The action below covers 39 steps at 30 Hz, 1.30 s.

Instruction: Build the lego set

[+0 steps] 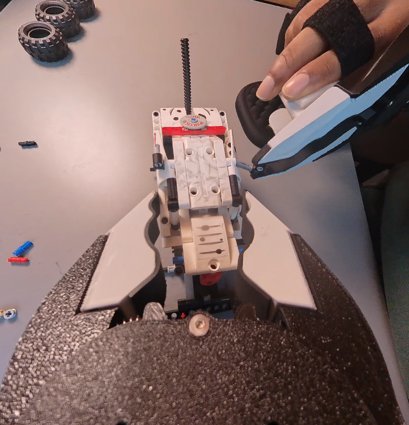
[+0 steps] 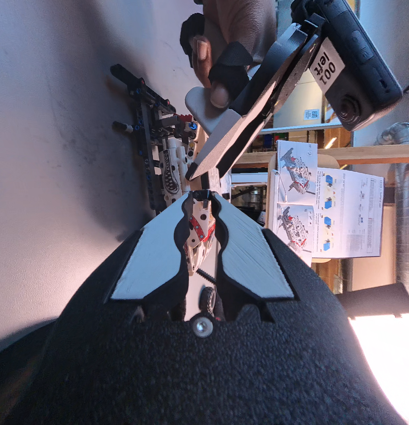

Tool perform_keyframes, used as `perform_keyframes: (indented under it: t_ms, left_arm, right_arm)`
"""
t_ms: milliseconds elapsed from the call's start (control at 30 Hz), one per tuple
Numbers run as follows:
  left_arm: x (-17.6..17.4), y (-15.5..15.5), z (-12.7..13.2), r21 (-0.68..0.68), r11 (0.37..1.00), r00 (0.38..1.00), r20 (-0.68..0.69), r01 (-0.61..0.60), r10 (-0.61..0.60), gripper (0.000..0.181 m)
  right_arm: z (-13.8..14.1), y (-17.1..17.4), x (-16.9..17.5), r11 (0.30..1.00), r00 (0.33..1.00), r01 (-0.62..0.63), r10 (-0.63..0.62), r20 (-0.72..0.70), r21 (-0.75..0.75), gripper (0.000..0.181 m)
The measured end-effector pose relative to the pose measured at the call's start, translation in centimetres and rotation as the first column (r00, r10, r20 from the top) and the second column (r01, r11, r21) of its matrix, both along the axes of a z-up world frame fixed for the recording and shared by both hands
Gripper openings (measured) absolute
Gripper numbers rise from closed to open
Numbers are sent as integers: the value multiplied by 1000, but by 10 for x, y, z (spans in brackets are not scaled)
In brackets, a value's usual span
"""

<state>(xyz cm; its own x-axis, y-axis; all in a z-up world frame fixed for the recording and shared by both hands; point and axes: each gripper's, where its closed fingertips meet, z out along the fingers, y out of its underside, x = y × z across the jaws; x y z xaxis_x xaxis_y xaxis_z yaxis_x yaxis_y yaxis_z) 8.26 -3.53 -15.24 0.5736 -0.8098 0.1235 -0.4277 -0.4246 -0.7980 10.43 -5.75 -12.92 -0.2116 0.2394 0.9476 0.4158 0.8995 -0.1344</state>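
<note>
My left gripper (image 1: 200,195) is shut on the white lego truck model (image 1: 202,165) and grips its sides. The model has a red beam, a grey round disc and a black ribbed rod (image 1: 187,73) that sticks out at its far end. My right gripper (image 1: 256,170) comes in from the right and is shut on a small black piece (image 1: 258,169) at the tip of a grey axle (image 1: 243,166) on the model's side. In the right wrist view the right gripper (image 2: 201,195) pinches this black piece (image 2: 201,193) against the model (image 2: 171,179), with the left gripper (image 2: 198,170) just above.
Black tyres (image 1: 43,41) lie at the far left of the grey table (image 1: 95,115). Small loose pins lie on the left: black (image 1: 27,143), blue (image 1: 22,248), red (image 1: 17,259), and a grey bush (image 1: 10,314). The table edge runs down the right. An instruction booklet (image 2: 325,213) stands behind. Measured from the fingertips, the grey bush (image 1: 10,314) is 15 cm or so from the left gripper and 25 cm from the right.
</note>
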Motion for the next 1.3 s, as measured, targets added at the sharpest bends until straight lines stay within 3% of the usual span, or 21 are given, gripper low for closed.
perform_keyframes:
  t_ms: [333, 800, 1100, 1300]
  left_arm:
    - [0, 0, 1, -7, 1000, 999, 38, 10, -10, 71]
    - [-1, -1, 0, -11, 1000, 999, 27, 23, -22, 70]
    - [-1, -1, 1, -13, 1000, 999, 34, -18, 18, 70]
    - [-2, 5, 0, -11, 990, 990, 15, -143, 143, 70]
  right_arm:
    - [0, 0, 5, 980, 981, -176, 182, 68, -88, 14]
    - [-1, 3, 6, 983, 981, -178, 181, 62, -54, 14]
    - [-2, 14, 11, 994, 993, -96, 99, 68, -43, 14]
    - [-3, 21, 11, 990, 992, 109, -103, 69, -90, 13]
